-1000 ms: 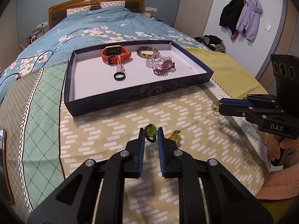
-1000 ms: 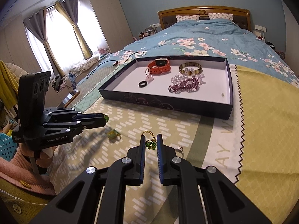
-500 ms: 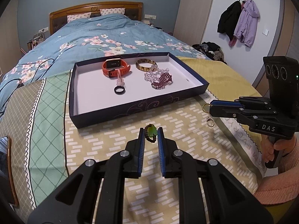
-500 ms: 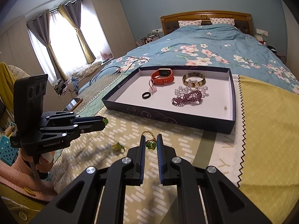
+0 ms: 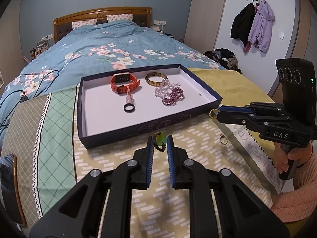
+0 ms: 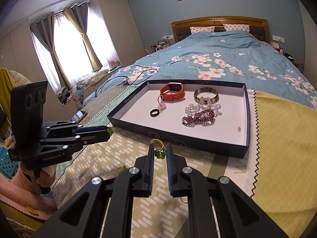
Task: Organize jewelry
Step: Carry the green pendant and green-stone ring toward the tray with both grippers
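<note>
Above bedspread, both tongs pinch trinkets: left tongs (image 5: 160, 143), right tongs (image 6: 160, 152).

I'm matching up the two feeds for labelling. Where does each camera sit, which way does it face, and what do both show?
Left wrist: on the left gripper, facing up the bed over the tray; its fingers pinch a green bead ring; the right gripper and a hand show.
Right wrist: on the right gripper, facing the headboard and window; its fingers pinch a gold-chained green charm; the left gripper shows.
Shared: tray, orange watch, purple beads.
</note>
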A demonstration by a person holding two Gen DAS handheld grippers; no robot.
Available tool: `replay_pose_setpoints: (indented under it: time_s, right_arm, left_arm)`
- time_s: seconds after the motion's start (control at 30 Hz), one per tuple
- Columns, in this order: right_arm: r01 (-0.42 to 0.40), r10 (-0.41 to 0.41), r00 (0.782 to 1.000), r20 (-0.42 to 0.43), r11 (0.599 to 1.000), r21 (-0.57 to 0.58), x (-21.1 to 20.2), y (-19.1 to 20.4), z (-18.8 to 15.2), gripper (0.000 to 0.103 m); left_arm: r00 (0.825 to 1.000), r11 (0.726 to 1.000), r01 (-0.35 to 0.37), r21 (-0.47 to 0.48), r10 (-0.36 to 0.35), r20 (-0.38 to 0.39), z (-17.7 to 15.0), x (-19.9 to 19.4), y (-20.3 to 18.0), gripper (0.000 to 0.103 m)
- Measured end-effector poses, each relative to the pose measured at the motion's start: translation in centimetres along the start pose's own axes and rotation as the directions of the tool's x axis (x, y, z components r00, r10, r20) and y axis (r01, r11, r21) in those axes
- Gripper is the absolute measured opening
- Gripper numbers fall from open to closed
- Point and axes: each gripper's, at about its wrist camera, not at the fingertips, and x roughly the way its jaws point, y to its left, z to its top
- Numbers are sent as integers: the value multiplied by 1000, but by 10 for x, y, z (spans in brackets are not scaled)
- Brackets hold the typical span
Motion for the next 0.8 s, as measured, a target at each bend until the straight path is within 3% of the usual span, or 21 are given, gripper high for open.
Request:
replay_pose_setpoints:
  time_s: [0.8]
  right_arm:
    - [24, -24, 999, 36, 1000, -4, 4, -13, 21, 10]
  left_arm:
    - [999, 999, -35, 10, 35, 39, 22, 2, 3, 14]
